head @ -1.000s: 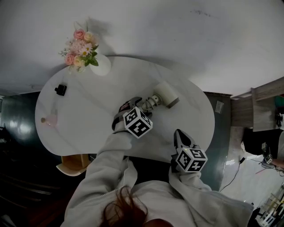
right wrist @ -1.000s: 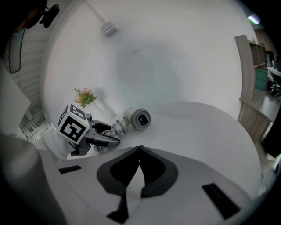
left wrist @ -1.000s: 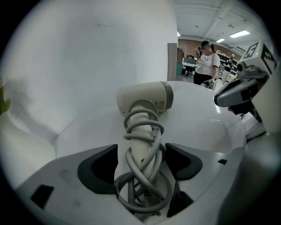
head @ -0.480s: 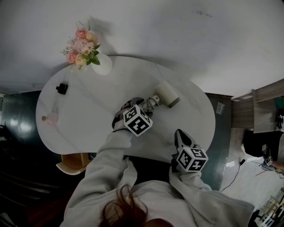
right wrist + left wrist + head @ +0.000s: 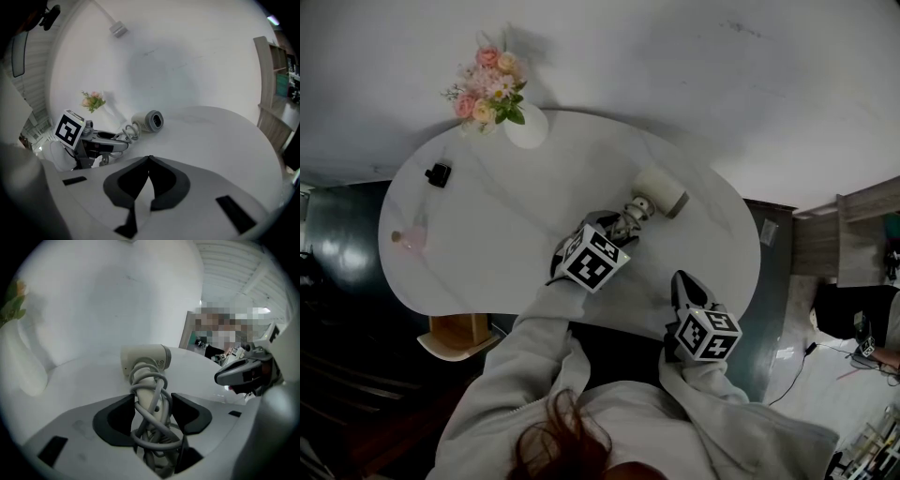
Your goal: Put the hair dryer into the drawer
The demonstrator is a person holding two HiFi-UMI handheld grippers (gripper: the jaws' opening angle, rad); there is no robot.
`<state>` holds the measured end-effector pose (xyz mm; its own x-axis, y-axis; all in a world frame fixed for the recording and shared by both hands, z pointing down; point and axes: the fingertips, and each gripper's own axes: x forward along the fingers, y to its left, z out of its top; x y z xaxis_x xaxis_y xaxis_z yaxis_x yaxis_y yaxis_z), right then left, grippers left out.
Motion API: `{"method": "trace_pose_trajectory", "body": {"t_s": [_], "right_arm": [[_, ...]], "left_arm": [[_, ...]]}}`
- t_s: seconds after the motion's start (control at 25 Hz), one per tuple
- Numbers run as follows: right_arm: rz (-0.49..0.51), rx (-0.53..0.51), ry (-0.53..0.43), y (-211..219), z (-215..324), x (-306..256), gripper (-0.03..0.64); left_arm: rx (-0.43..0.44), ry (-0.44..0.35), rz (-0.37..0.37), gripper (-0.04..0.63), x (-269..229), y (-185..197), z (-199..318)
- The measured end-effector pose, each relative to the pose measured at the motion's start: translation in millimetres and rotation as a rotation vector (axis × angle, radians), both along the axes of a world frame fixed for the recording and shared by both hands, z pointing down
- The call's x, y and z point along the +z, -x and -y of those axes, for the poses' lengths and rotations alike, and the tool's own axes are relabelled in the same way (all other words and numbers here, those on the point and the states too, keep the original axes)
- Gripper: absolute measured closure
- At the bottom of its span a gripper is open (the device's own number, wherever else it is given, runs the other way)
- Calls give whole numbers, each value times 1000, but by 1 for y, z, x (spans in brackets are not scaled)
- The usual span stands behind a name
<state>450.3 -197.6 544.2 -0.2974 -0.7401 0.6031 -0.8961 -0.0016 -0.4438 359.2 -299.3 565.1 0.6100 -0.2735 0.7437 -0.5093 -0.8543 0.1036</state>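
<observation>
The hair dryer (image 5: 660, 191) lies toward the far right edge of the table (image 5: 497, 234), with its cord (image 5: 151, 380) wound around the handle (image 5: 149, 398) — so one grasp takes both. The left gripper (image 5: 617, 223) has just been closing its jaws, and they clamp this wrapped handle. The right gripper (image 5: 149, 159) hangs at the near edge, jaws together and empty — probably kept free for the drawer.

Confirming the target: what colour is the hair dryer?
Cream-white hair dryer, with a pale grey cord wound round it; clearest in the left gripper view.
</observation>
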Motion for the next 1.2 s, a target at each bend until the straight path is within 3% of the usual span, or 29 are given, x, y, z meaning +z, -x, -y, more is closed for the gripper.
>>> {"method": "trace_pose_trajectory", "body": {"t_s": [0.16,0.4,0.92,1.2], "right_arm": [[-6,-6,-3,2,0,0,568],[-15,-6,-12,5,0,-1,568],[-38,-43,-15,38,10,-8,568],[-49,-102,-15,72,17,-15,568]], "left_arm": [[-58,29,-112,351,-10,-1,-2],[-169,133,-314,356,-27,2,-6],[-298,206,-518,362,-48,44,-19],[-365,193,-588,364,-65,83,-28]]}}
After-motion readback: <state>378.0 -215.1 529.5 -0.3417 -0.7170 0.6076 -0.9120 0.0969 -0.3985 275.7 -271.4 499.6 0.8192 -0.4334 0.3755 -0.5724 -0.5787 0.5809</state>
